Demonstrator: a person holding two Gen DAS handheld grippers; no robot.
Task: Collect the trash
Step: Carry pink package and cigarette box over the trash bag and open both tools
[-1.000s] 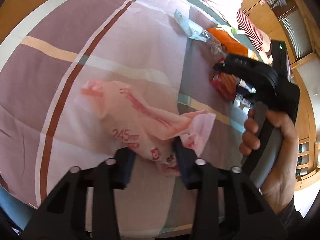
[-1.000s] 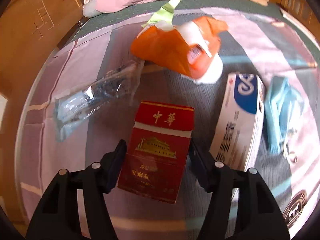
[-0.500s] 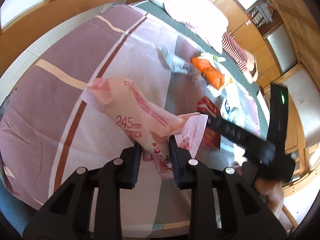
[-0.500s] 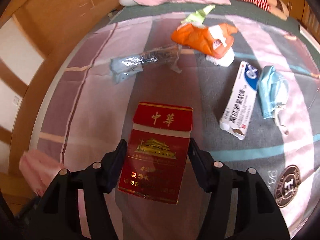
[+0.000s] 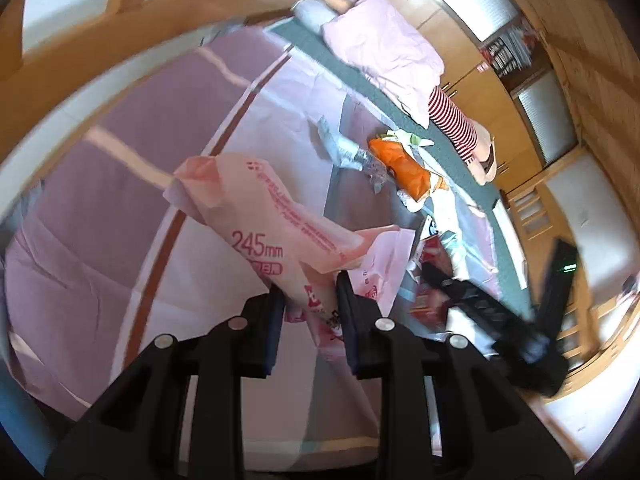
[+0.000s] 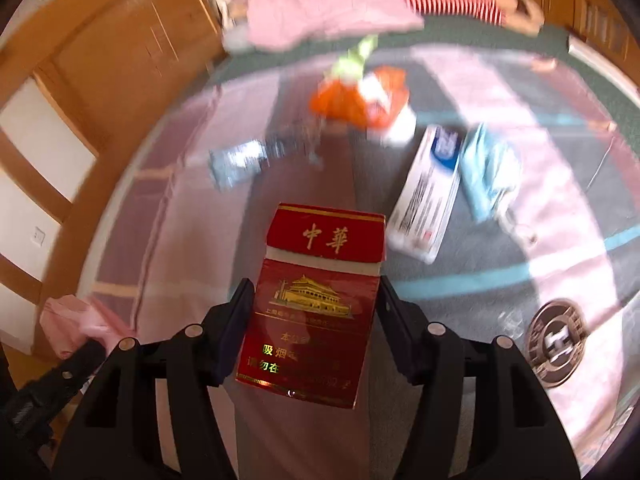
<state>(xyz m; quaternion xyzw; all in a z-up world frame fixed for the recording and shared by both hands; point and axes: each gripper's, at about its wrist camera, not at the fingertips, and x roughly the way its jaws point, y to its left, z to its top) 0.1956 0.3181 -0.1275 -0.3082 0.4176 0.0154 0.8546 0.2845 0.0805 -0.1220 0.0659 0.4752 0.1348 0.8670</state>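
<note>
The left gripper (image 5: 310,304) has its jaws drawn in narrow and clamped on the lower end of a crumpled pale pink plastic wrapper printed with red lettering (image 5: 264,216), which hangs clear above the bed, its free end reaching up and to the left in the left wrist view. The right gripper (image 6: 316,312) has its jaws set fairly wide, pressed against both long sides of a red cardboard cigarette pack with gold characters and a gold building on its face (image 6: 316,296); the pack stands upright between them, lifted off the bed. Below lies a bedspread of mauve, pink and grey blocks with teal and brown stripes (image 6: 500,276). On it, well apart from the pack, rest a crumpled orange plastic bag (image 6: 348,100), a clear crinkled plastic sleeve (image 6: 244,158), a long white and blue cardboard box (image 6: 428,196) and, just beside that box, a light blue face mask (image 6: 490,168). A pink pillow (image 6: 320,4) lies at the far end of the bed.
</note>
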